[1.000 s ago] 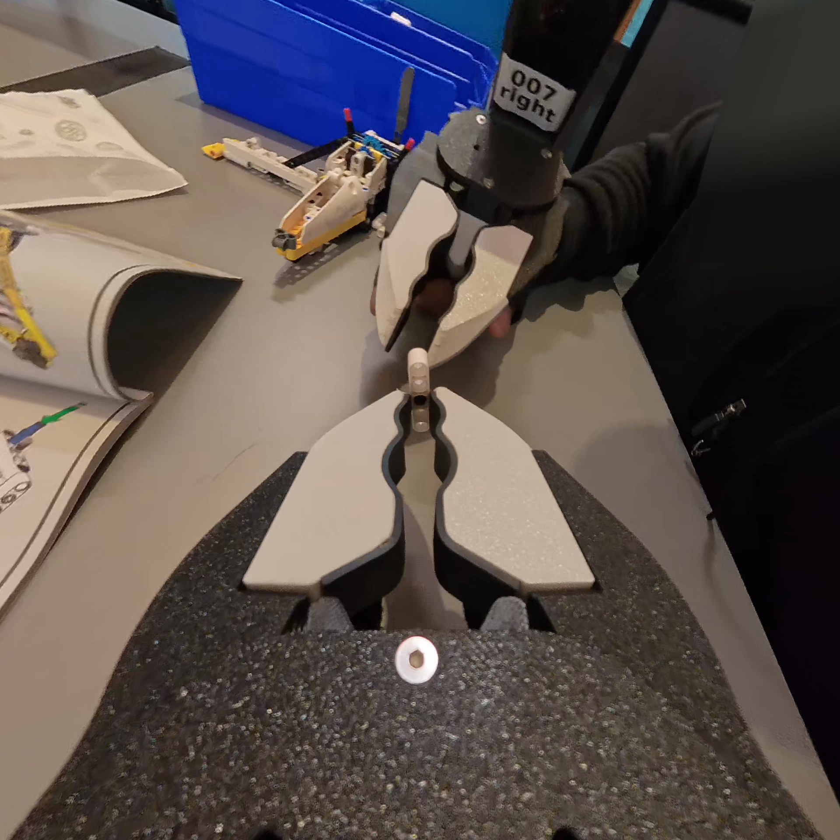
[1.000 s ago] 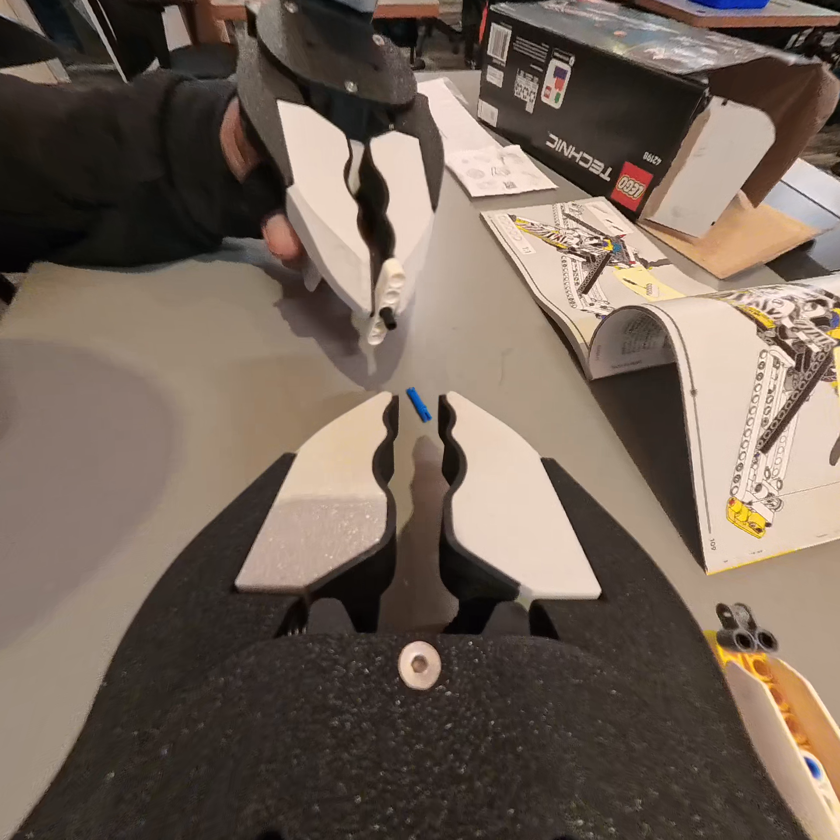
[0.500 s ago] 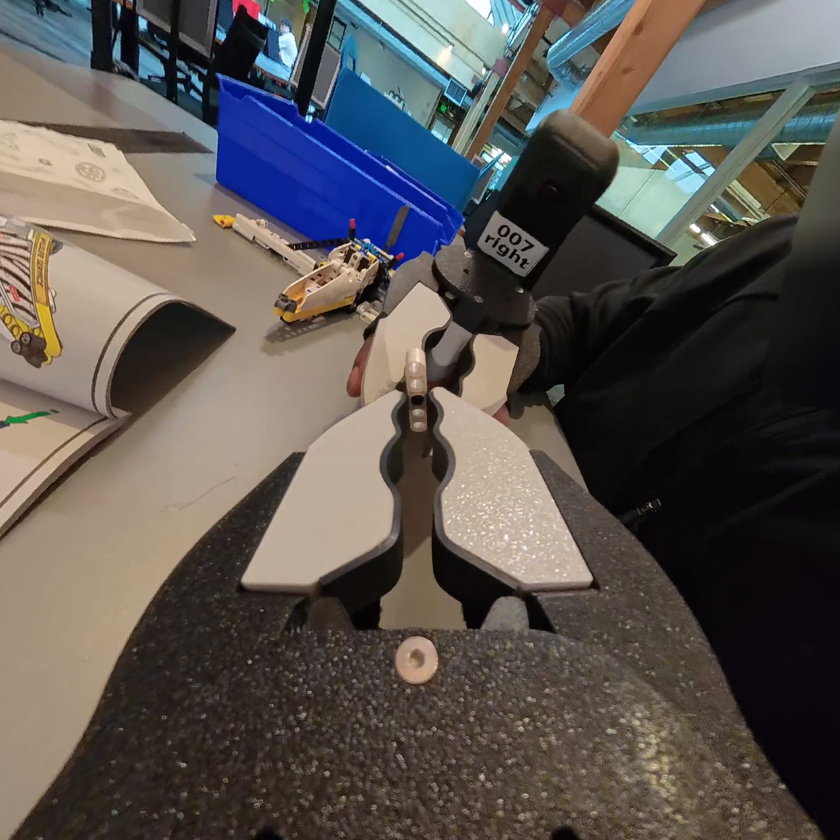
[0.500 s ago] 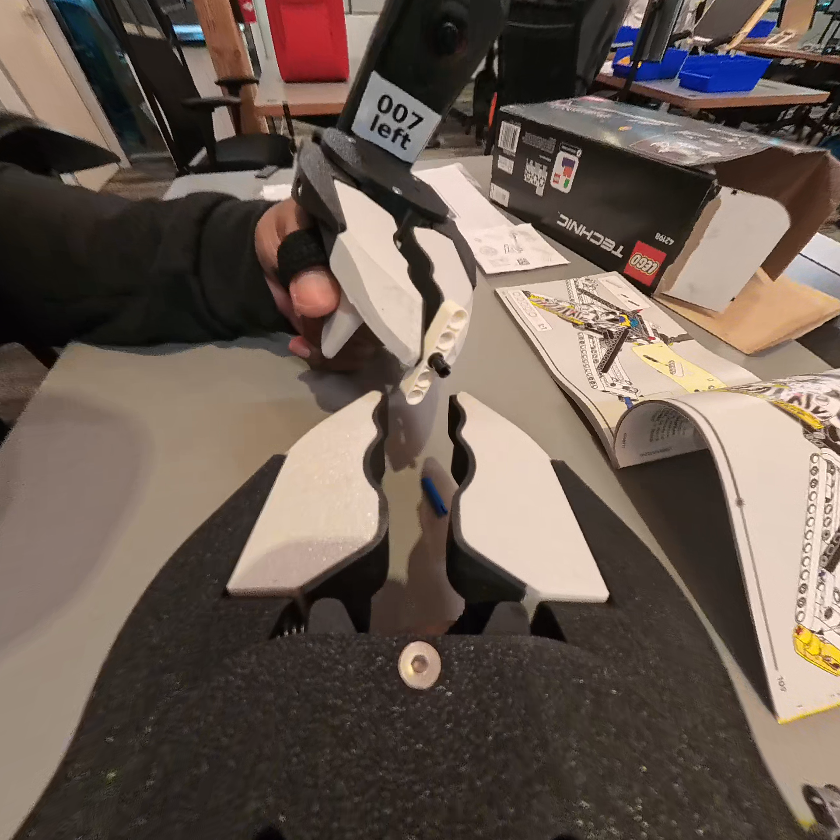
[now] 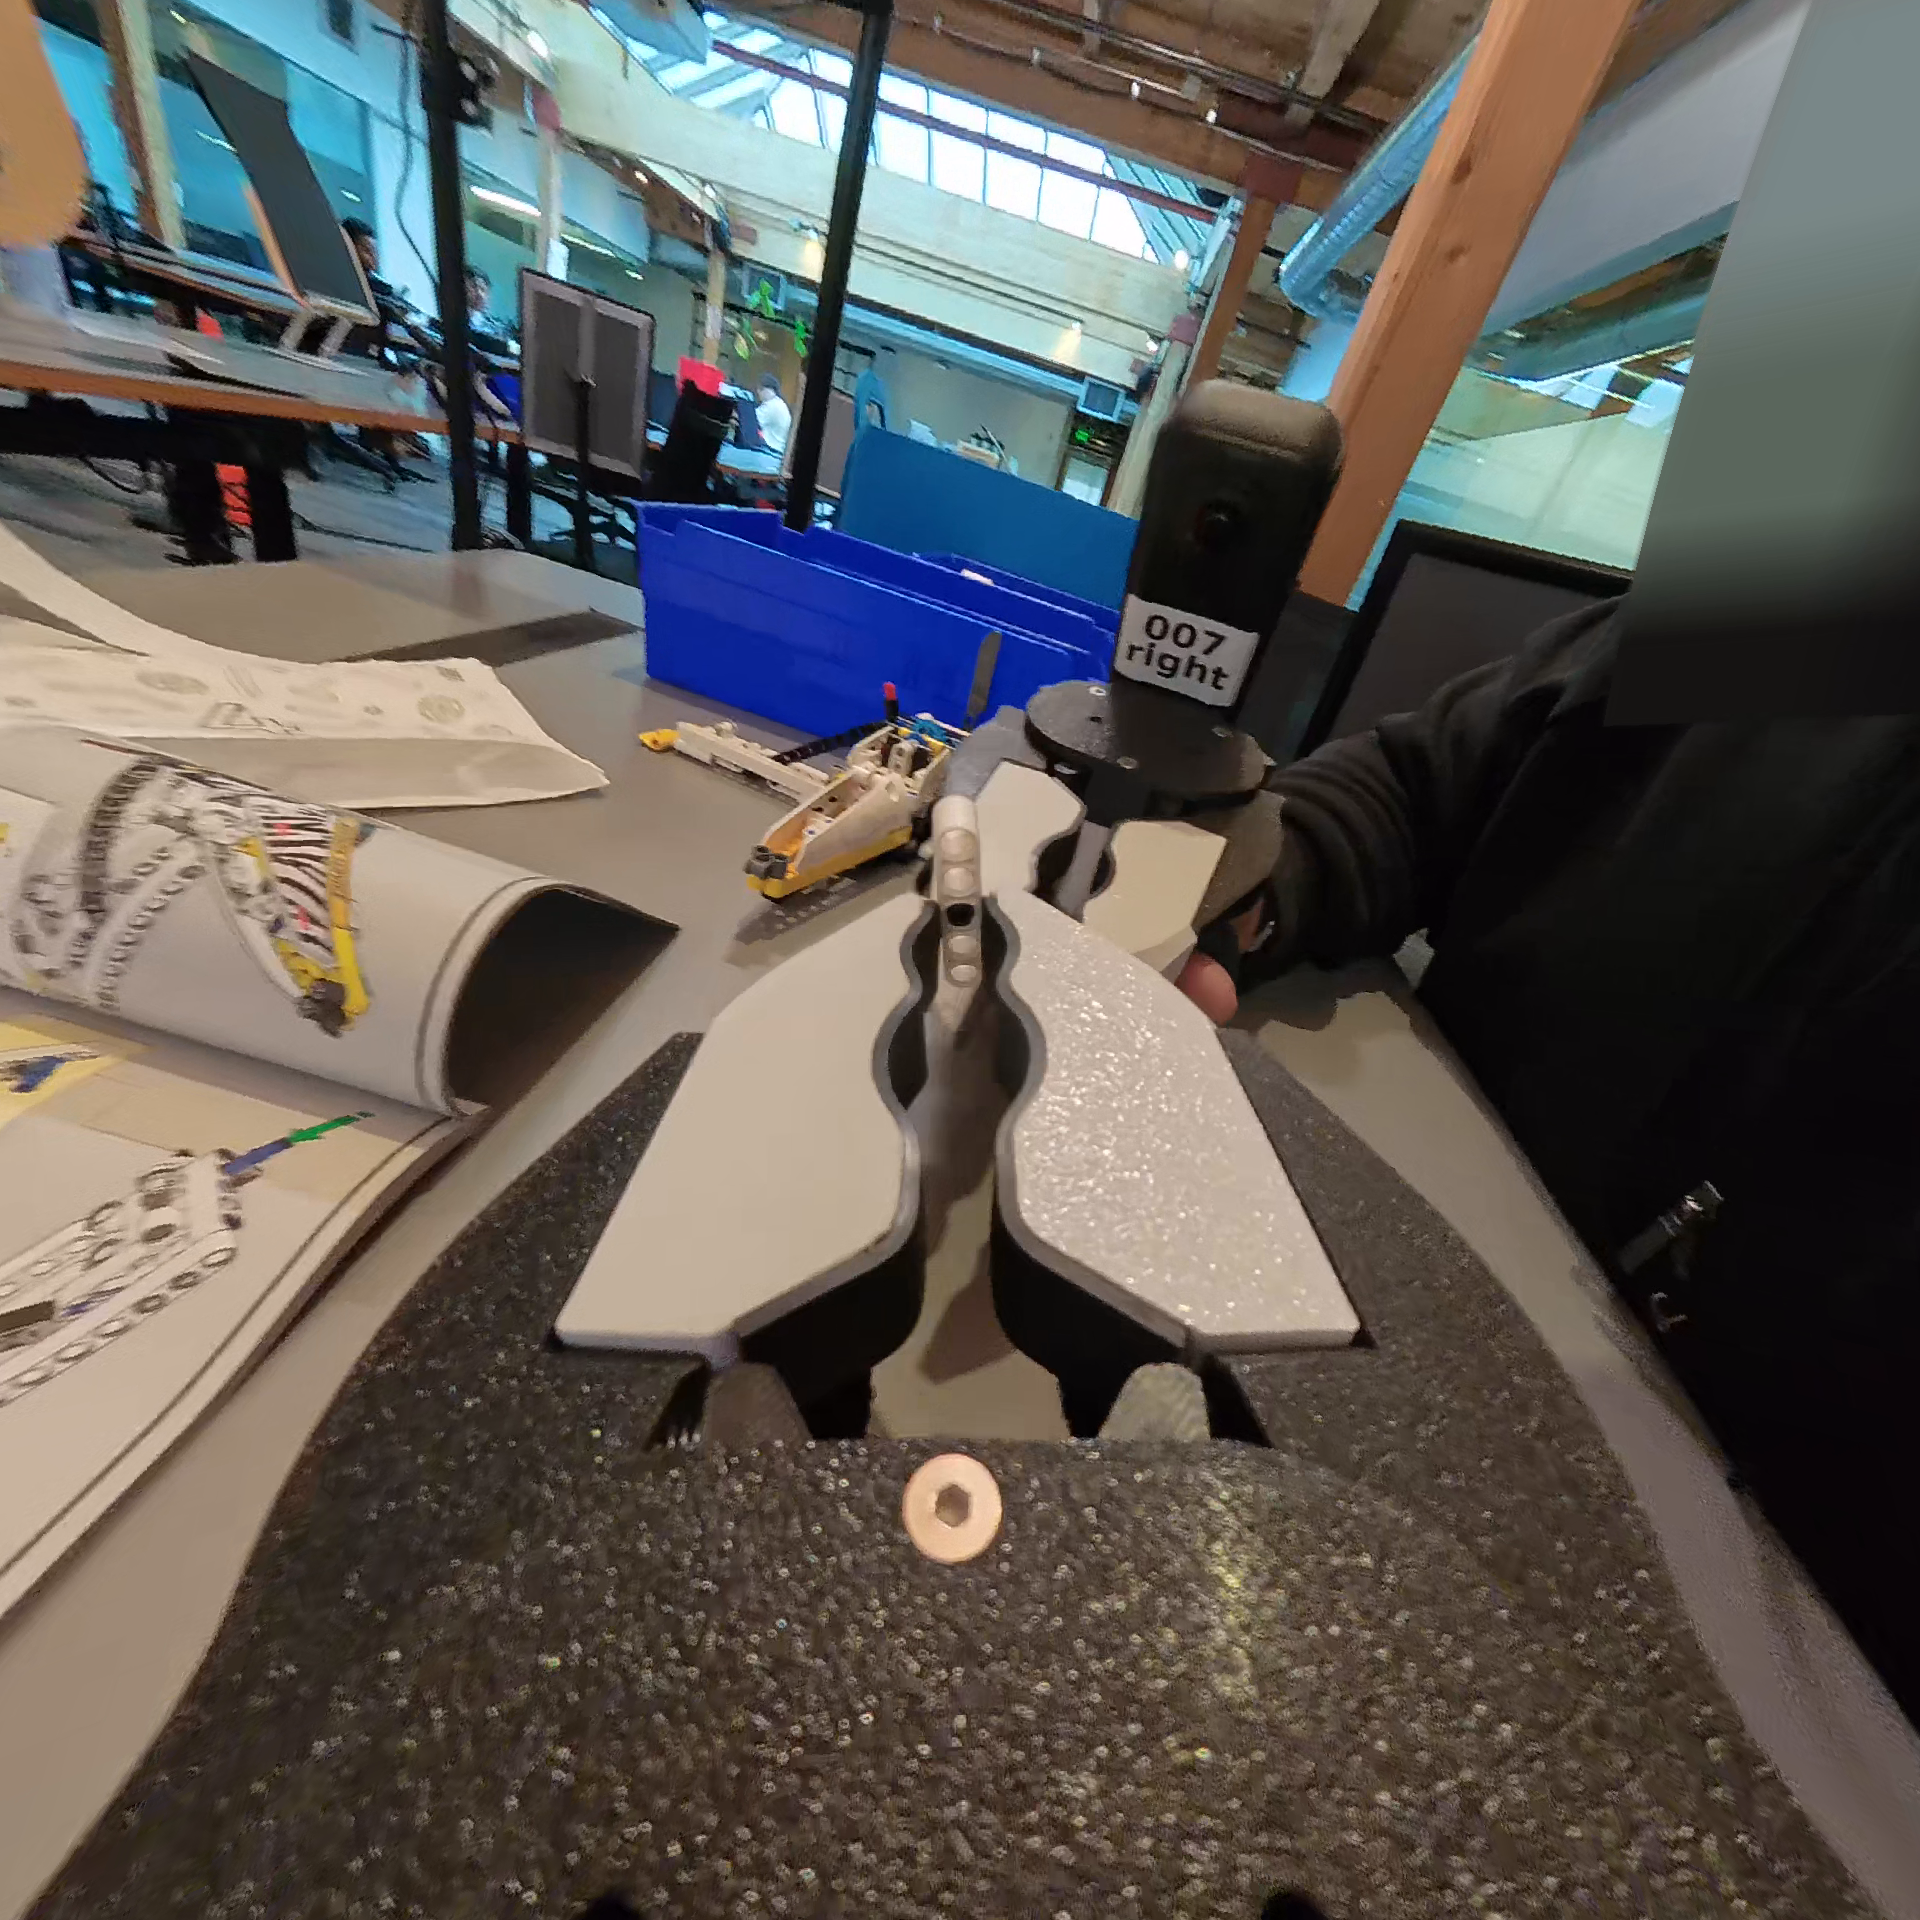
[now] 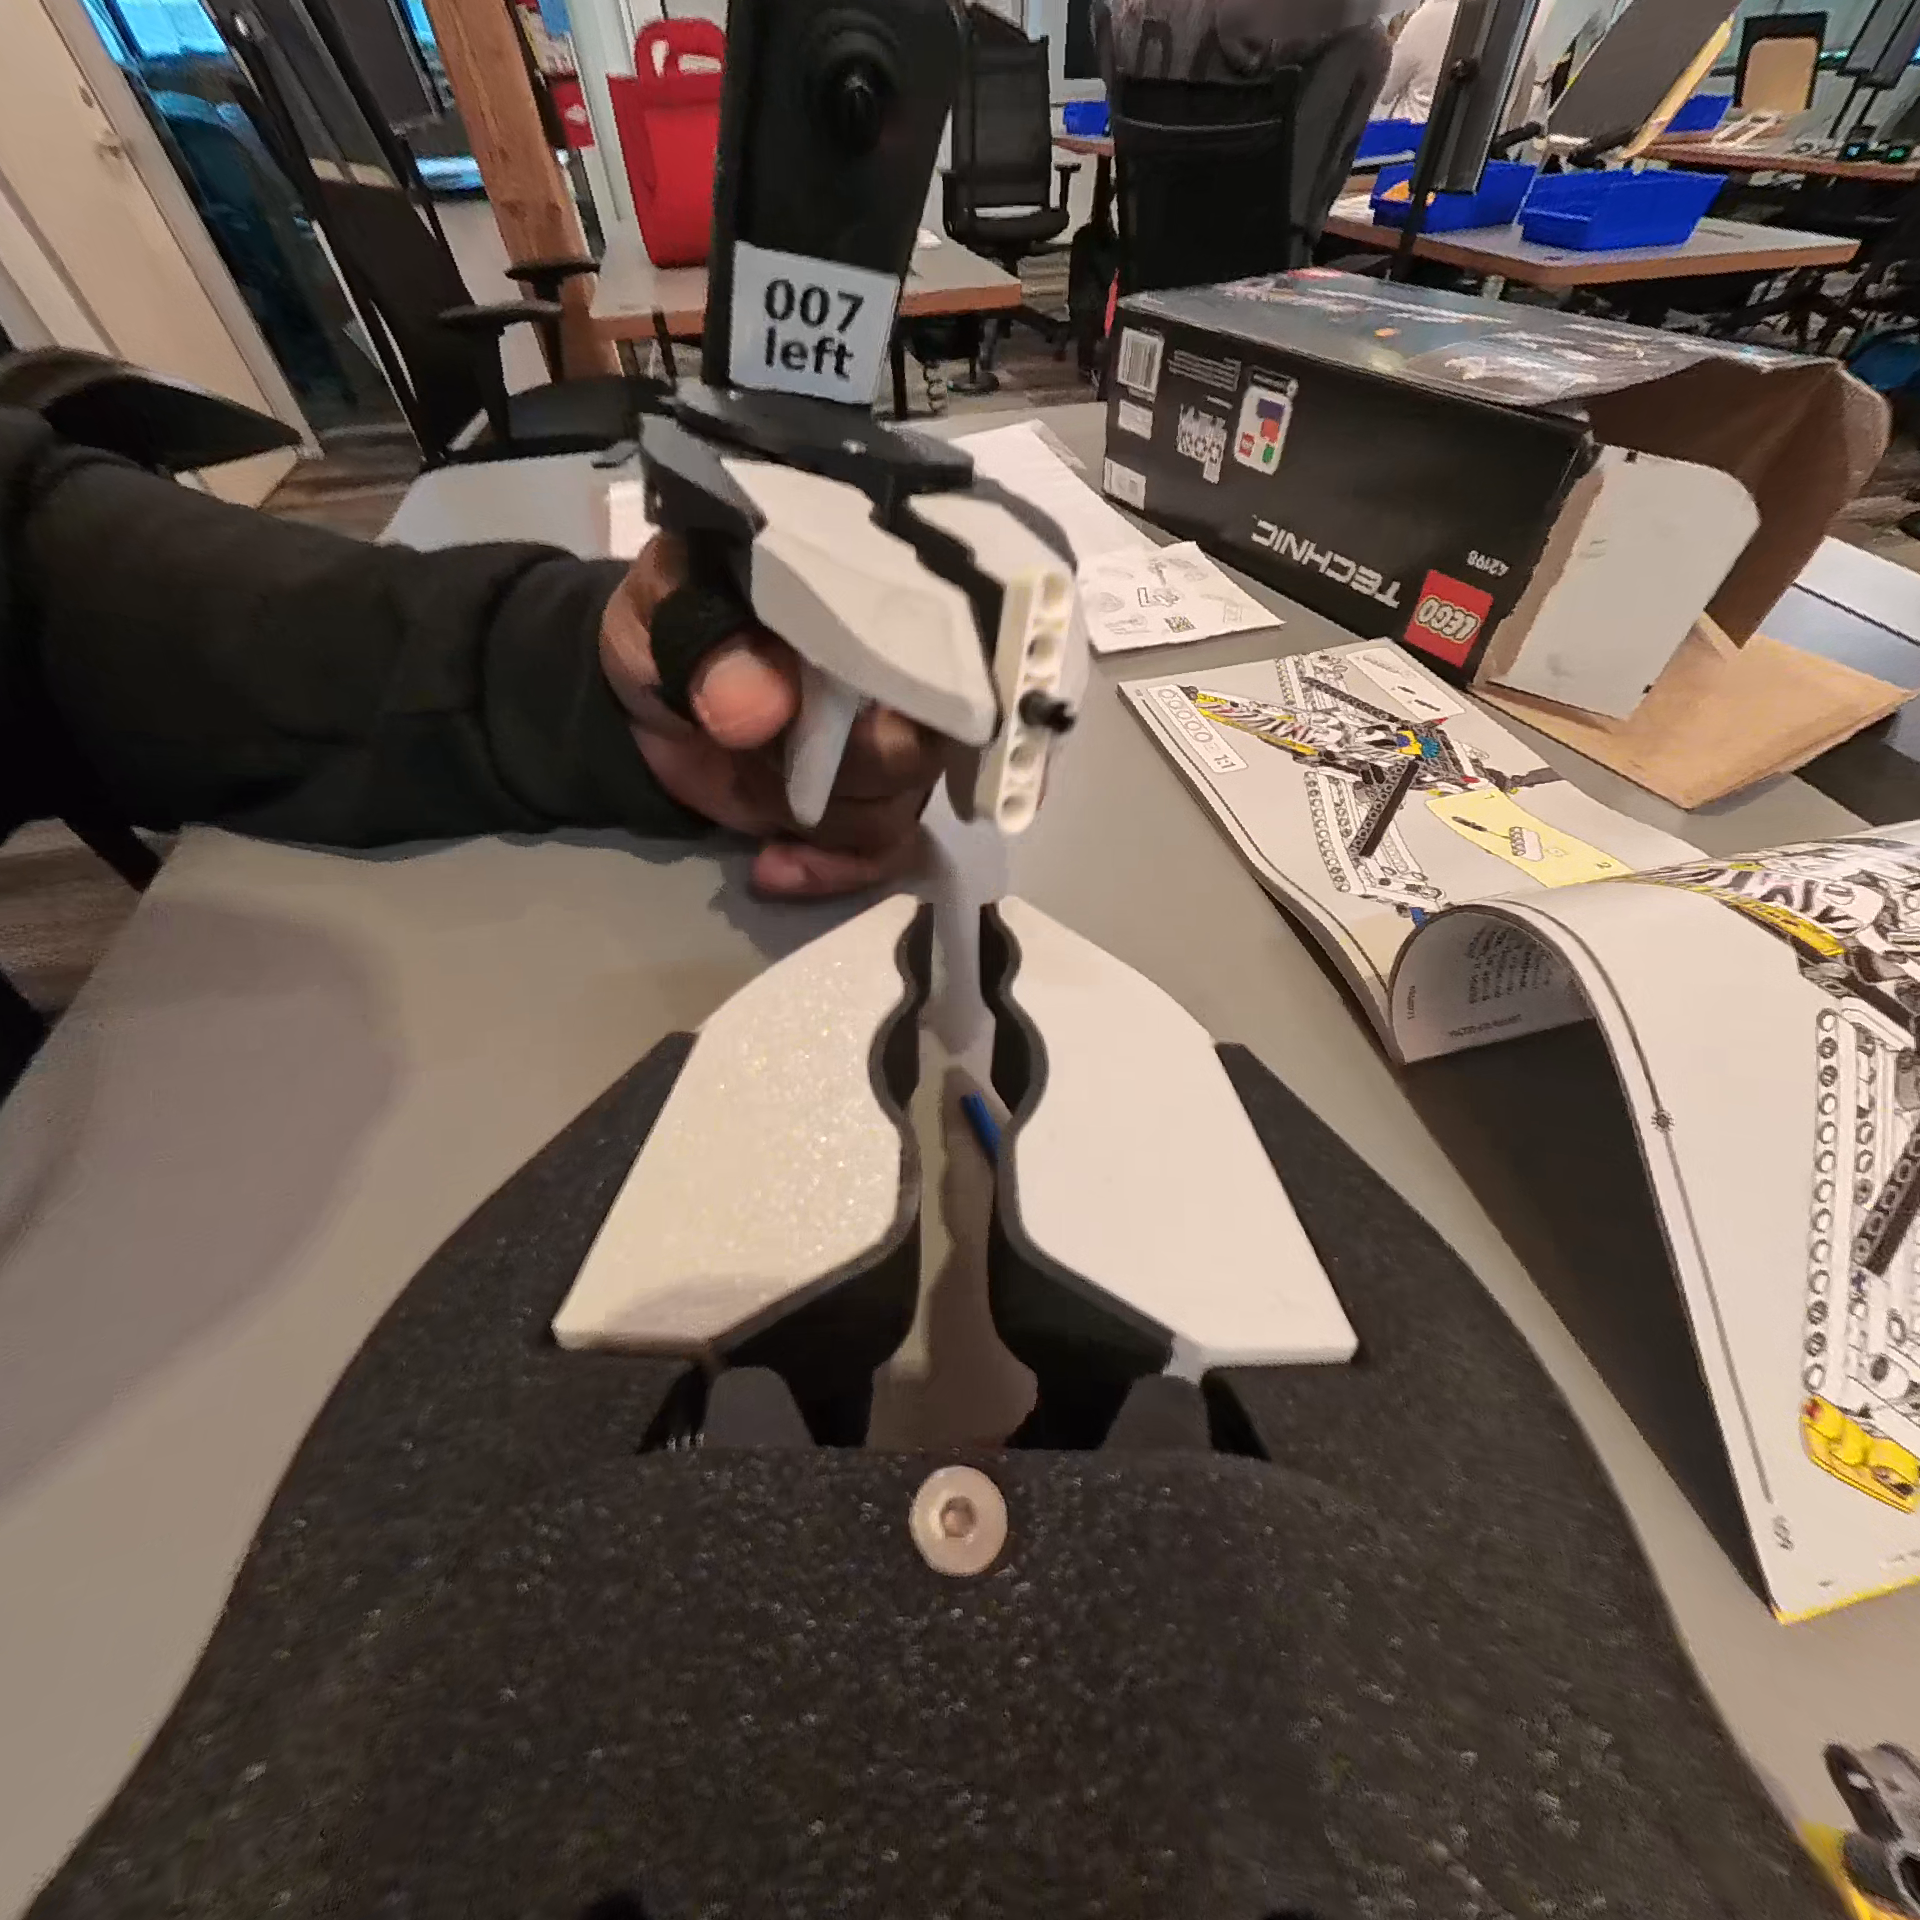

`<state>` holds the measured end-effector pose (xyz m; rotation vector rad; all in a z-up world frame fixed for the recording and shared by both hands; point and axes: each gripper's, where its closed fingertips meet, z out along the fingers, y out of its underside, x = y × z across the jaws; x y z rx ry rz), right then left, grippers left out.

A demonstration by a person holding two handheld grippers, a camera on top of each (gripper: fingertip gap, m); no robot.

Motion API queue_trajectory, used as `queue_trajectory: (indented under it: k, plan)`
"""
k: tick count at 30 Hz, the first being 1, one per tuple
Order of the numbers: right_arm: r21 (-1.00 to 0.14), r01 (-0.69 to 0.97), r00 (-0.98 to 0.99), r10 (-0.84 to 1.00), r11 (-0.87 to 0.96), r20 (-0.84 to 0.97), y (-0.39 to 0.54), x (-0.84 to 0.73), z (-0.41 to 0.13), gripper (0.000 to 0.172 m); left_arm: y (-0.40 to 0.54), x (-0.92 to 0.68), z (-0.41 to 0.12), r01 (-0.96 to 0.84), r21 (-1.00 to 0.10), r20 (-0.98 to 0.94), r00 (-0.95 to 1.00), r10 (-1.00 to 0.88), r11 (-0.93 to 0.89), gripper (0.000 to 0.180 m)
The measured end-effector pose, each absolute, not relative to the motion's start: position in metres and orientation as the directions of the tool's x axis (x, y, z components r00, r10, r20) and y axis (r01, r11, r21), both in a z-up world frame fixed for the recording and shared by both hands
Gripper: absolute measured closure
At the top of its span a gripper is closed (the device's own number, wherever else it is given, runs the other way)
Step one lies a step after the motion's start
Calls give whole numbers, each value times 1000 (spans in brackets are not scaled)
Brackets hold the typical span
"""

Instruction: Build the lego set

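Gripping white holed beam (image 5: pixel 957 883) | left jaws clamped | long axis upright, tip up

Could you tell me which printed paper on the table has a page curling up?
The larger booklet at the right edge: its page arches over, while the smaller booklet and the loose sheet by the black box lie flat.

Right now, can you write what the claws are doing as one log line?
left claw: shut on white beam | right claw: shut on white piece | blue pin: on table | booklet: open
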<state>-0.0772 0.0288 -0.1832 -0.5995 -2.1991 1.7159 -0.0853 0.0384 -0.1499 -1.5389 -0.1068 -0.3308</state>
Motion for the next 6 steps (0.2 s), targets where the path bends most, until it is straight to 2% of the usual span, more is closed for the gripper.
queue_trajectory:
  k: [6]
  plan:
    - [-956, 160, -867, 498, 245, -17, 38, -83, -191, 159, 36, -98, -157, 386, -922, 388, 916, -102, -39, 174]
